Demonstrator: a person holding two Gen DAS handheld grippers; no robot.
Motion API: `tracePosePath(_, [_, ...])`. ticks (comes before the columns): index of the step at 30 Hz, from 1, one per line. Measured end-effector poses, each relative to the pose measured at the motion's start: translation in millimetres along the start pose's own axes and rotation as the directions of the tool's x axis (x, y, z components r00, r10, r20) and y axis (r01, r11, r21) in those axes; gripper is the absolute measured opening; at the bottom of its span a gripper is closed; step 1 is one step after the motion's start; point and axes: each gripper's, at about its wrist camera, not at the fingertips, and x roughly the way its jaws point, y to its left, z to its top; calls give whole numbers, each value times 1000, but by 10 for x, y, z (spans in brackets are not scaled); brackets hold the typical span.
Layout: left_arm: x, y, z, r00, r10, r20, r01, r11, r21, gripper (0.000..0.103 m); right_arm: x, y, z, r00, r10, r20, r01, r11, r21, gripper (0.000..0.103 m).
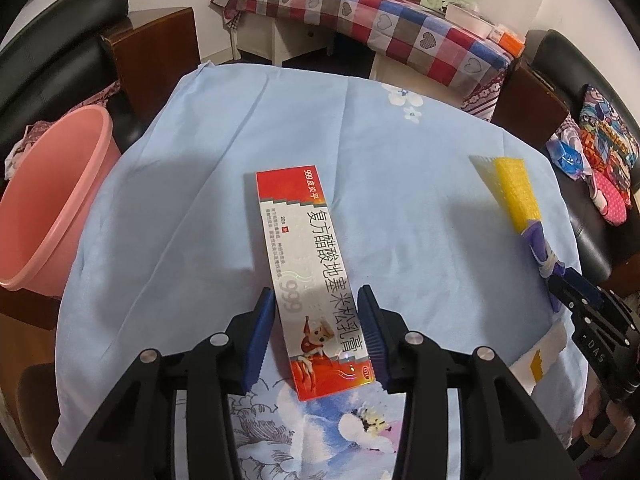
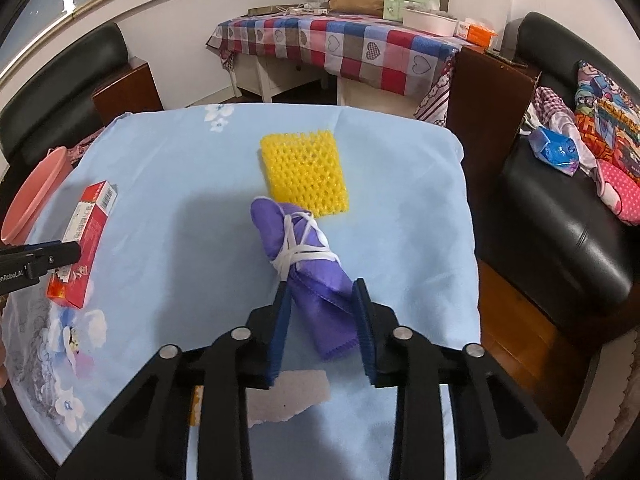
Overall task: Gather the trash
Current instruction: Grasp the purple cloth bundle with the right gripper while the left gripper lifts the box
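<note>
Left hand-held gripper (image 1: pixel 316 326) wide astride the long red-and-white cardboard box (image 1: pixel 310 276) lying on the blue-clothed surface (image 1: pixel 400 184): close squarely; right hand-held gripper (image 2: pixel 320 312) narrowed around the purple tied cloth bundle (image 2: pixel 308 272): pinch below the knot

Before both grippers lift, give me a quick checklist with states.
1. Box between the left gripper pads: ok.
2. Left pads pressing the box: not ok, gaps both sides.
3. Purple bundle between the right gripper pads: ok.
4. Right grip firm: cannot tell.
5. Pink bin open at the table's left edge: ok.
6. Yellow mesh and torn paper not yet collected: not ok.
</note>
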Motion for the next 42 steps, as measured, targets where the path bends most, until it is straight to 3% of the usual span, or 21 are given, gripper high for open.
tracePosePath(1, [-5,1,-7,1000,-4,3,4,1000,3,42,-10,-5,2,1000,0,1,0,1000,1,24])
tracePosePath(3, [-16,12,-18,1000,-11,7,11,1000,10,41,-35,-6,6,1000,-4,3,4,1000,0,8])
tracePosePath(5, [-42,22,-39,1000,-15,19,15,1000,18,40,-73,-16,7,1000,2,8,-2,1000,10,1])
tracePosePath(11, [-133,69,-76,999,-35,41,33,999,40,39,-190,-30,1,998,45,48,-47,998,43,1])
tracePosePath(13, [-152,87,-85,998,-41,42,39,999,37,39,-198,-26,36,998,46,45,-49,997,56,13])
tracePosePath(14, [-154,99,-86,998,-42,41,41,998,37,39,-191,-12,47,998,44,39,-46,997,54,35])
tracePosePath(15, [-156,109,-90,998,-44,40,42,998,36,39,-177,11,63,998,47,36,-48,998,45,48])
tracePosePath(24, [-268,221,-144,996,-64,60,61,997,40,39,73,116,61,999,-36,-25,35,998,-49,49])
tracePosePath(25, [-276,232,-151,996,-63,62,61,997,41,39,84,104,59,999,-43,-28,42,998,-48,49])
tracePosePath(27, [-287,248,-158,996,-68,63,65,997,41,39,103,70,59,998,-58,-33,57,997,-45,32])
tracePosePath(29, [-289,261,-165,995,-72,62,70,997,39,39,105,22,62,997,-77,-31,76,996,-40,25])
tracePosePath(42, [-383,302,-226,992,-102,81,98,994,47,39,-55,4,105,1000,-16,8,16,1000,20,19])
